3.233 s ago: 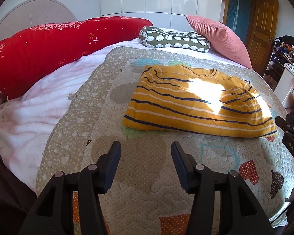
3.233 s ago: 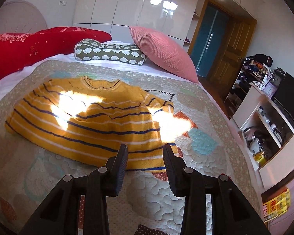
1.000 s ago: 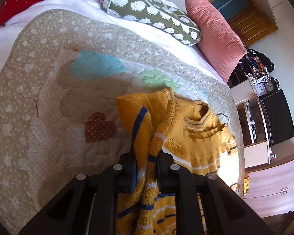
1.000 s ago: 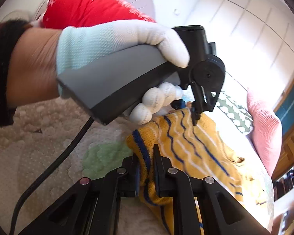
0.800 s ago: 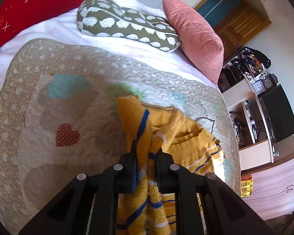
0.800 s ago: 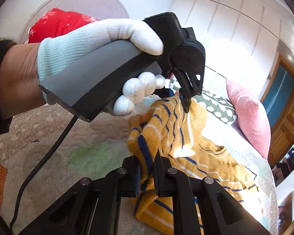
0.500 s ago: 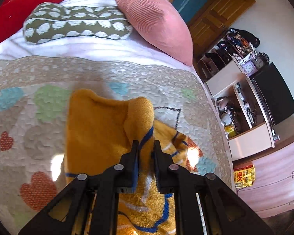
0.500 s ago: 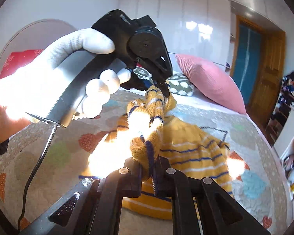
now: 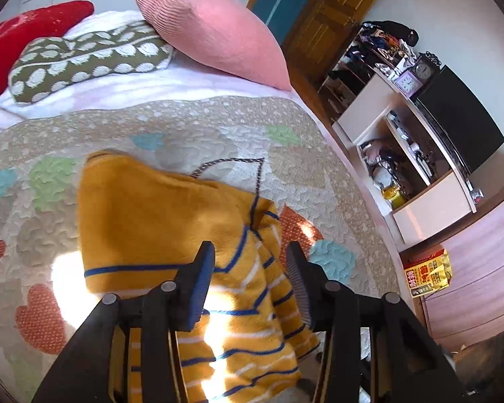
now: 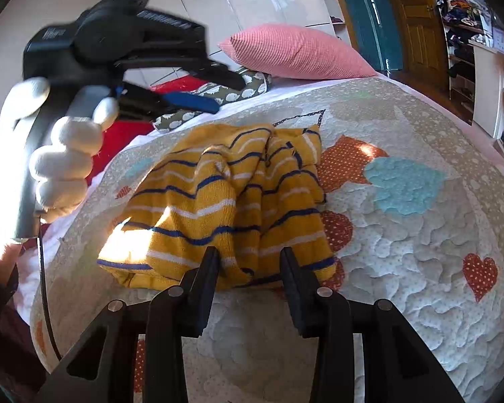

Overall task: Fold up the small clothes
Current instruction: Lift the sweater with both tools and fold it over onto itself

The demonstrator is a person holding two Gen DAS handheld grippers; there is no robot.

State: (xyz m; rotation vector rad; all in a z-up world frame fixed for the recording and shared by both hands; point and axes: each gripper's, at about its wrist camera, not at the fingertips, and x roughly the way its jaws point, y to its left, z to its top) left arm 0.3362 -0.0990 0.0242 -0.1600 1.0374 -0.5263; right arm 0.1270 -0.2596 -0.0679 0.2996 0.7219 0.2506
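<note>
Both claws hang released over the bed. The left claw (image 9: 250, 258) is spread wide, with the yellow striped sweater (image 9: 171, 221) lying folded over itself on the quilt (image 9: 218, 127) just beneath and ahead of its tips. The right claw (image 10: 248, 262) — equally parted — has the sweater's near hem right at its fingertips.

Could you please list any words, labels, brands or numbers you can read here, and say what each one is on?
None can be read for certain.
Yellow and red packet on the floor: large printed characters, too blurred to read.
Black handheld gripper body: white lettering, smeared by motion.
Small clocks on the white shelf unit: dials too small.
</note>
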